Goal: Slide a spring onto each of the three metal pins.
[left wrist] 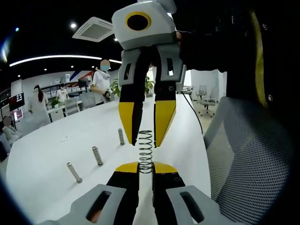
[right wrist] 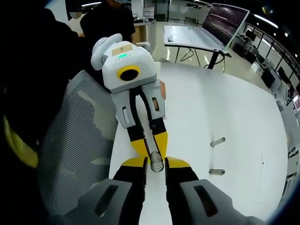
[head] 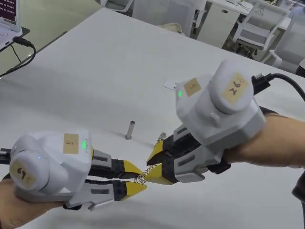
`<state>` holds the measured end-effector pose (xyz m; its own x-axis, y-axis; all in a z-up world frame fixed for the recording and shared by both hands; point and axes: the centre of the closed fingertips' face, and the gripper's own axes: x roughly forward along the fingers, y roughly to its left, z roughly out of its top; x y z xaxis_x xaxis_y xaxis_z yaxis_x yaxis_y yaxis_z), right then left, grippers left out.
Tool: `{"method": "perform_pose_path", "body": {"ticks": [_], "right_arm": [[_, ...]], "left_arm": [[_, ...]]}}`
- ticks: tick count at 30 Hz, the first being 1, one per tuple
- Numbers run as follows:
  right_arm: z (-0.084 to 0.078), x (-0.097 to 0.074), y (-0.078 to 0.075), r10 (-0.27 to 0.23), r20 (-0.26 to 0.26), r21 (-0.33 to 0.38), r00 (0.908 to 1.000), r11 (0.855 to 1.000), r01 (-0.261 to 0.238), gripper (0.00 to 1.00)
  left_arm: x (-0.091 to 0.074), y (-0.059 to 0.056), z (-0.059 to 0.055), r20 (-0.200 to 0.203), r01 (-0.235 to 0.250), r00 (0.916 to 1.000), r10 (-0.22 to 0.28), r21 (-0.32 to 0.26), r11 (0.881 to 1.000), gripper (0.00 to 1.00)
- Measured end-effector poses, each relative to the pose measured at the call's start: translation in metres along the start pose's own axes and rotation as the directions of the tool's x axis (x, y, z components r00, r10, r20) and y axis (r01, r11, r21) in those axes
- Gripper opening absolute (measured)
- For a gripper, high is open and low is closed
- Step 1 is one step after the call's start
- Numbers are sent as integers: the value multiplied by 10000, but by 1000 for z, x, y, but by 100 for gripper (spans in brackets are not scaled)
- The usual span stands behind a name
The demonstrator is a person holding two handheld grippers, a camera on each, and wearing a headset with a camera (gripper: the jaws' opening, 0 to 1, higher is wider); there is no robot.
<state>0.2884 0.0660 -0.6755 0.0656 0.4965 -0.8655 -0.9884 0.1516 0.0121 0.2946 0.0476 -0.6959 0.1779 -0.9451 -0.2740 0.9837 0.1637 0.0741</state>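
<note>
A small metal spring point(head: 146, 172) hangs in the air between my two grippers, over the white table point(head: 95, 76). My left gripper point(head: 138, 179) is shut on one end of the spring point(left wrist: 146, 152). My right gripper point(head: 155, 164) comes in from the opposite side, its yellow fingers pressed on the other end of the spring point(right wrist: 156, 162). Beyond them stand three upright pins in a row: a bare pin point(left wrist: 73, 172), a pin with a spring on it point(left wrist: 97, 155) and a second sprung pin point(left wrist: 121, 136). The bare pin point(head: 129, 130) stands just past the grippers.
A black cable point(head: 21, 55) and a laptop point(head: 8, 16) lie at the table's far left. Office chairs point(head: 252, 28) stand beyond the far edge. A mesh chair back point(left wrist: 243, 159) is close behind me. People stand in the distance point(left wrist: 101, 79).
</note>
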Motion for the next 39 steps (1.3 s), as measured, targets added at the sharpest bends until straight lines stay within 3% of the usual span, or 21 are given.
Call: {"method": "perform_pose_path", "body": {"ticks": [20, 39], "right_arm": [[-4, 9, -1, 248, -383, -89, 9990, 9996, -252, 11], [-3, 8, -2, 262, -827, -408, 9962, 9987, -296, 9]], "left_arm": [[3, 1, 4, 282, 8, 9996, -1, -238, 9997, 2], [1, 3, 7, 407, -118, 9991, 124, -168, 9998, 2]]}}
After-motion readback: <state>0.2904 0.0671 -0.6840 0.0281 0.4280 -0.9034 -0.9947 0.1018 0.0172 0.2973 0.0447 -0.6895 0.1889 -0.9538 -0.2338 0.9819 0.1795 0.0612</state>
